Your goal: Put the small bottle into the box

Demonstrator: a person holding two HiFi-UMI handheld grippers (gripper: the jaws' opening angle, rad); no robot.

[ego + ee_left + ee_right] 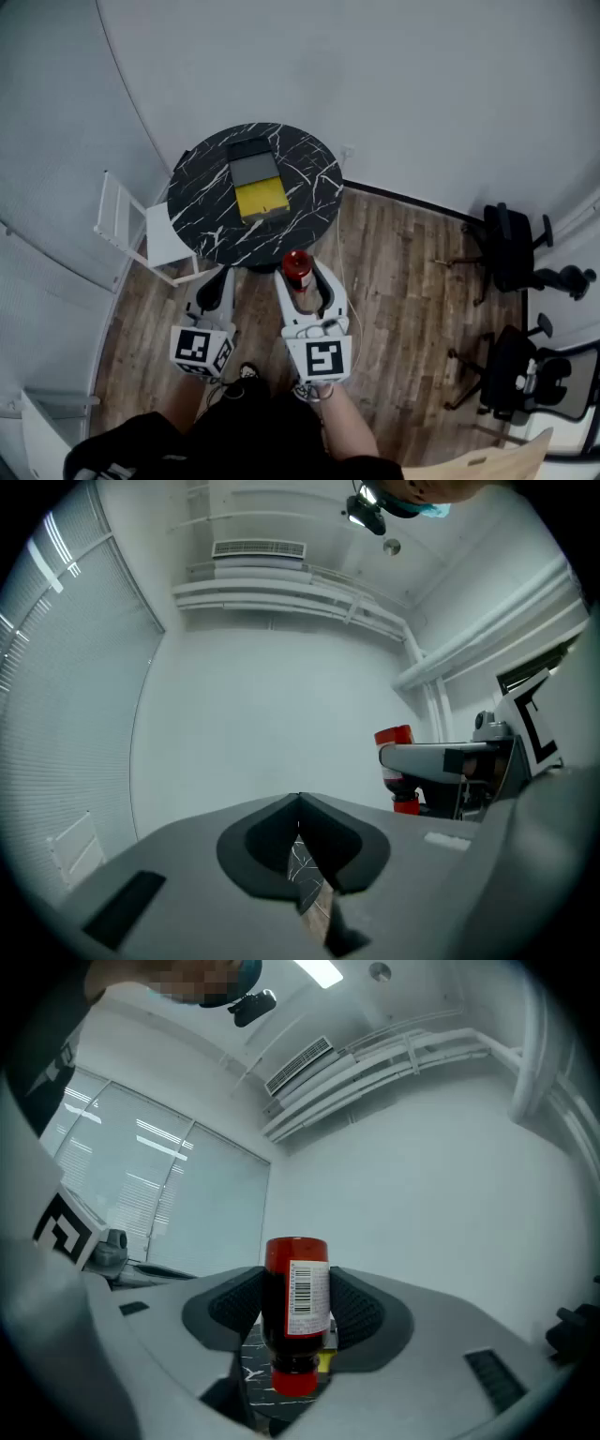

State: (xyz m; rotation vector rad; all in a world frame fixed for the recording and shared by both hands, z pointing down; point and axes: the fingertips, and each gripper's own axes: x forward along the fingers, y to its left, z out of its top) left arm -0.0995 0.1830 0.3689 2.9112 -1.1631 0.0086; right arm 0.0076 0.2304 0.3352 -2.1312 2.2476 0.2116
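Observation:
The small bottle (297,266), dark with a white barcode label and red ends, is held between the jaws of my right gripper (305,281), just off the near edge of the round black marble table (309,178). In the right gripper view the bottle (295,1312) stands upright between both ribbed pads (361,1312). The box (255,183) lies on the table with a grey half and a yellow half. My left gripper (216,286) hangs beside the right one, lower left of the table; its jaws (300,803) meet at the tips with nothing held. The bottle (398,771) also shows at the right of the left gripper view.
A white folding frame (131,230) stands against the table's left side. Two black office chairs (511,248) (520,370) stand at the right on the wooden floor. White walls curve round behind the table. The person's feet are below the grippers.

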